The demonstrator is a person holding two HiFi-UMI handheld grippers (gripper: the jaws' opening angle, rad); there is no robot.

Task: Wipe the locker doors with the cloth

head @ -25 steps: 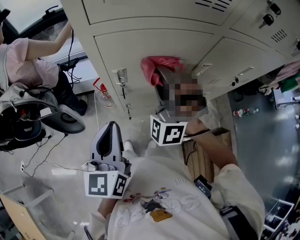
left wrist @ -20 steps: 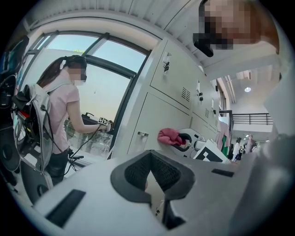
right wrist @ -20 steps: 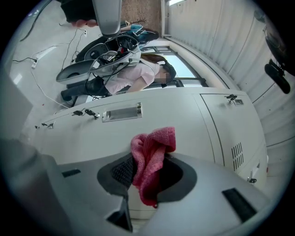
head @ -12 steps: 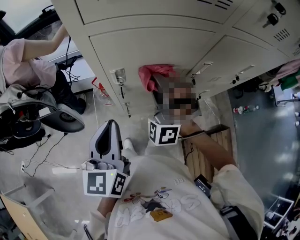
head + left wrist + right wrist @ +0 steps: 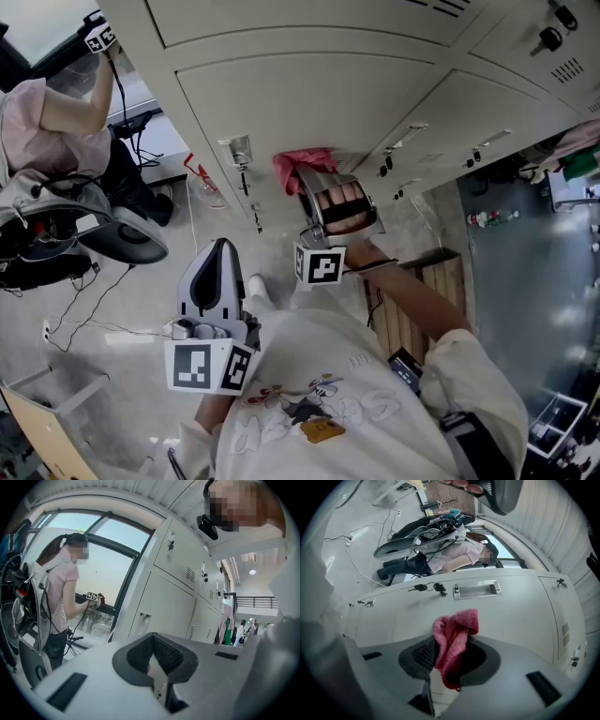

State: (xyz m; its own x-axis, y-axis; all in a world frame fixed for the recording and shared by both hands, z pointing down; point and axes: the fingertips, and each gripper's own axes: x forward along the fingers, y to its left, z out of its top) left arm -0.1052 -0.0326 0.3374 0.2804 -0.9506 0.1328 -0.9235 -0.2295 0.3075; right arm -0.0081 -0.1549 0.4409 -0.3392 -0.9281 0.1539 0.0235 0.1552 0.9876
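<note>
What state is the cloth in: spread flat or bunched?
Bunched: the cloth hangs in folds, pinched between the right gripper's jaws.

The person wore a cream short-sleeved T-shirt [image 5: 375, 403] printed across the chest with a cartoon figure, outlined letters and one orange patch. A dark strap [image 5: 466, 438] crossed the right shoulder, with a small black device [image 5: 406, 372] just above the print (its markings too small to read). A thin dark cord [image 5: 380, 268] ringed the right wrist. The left gripper [image 5: 221, 247] had a pale grey shell with a dark inlay; the right gripper [image 5: 309, 178] looked metallic grey. Each bore a white cube [image 5: 211, 367] with black square markers, and dark ribbed pads [image 5: 136, 656] lined the jaws.
</note>
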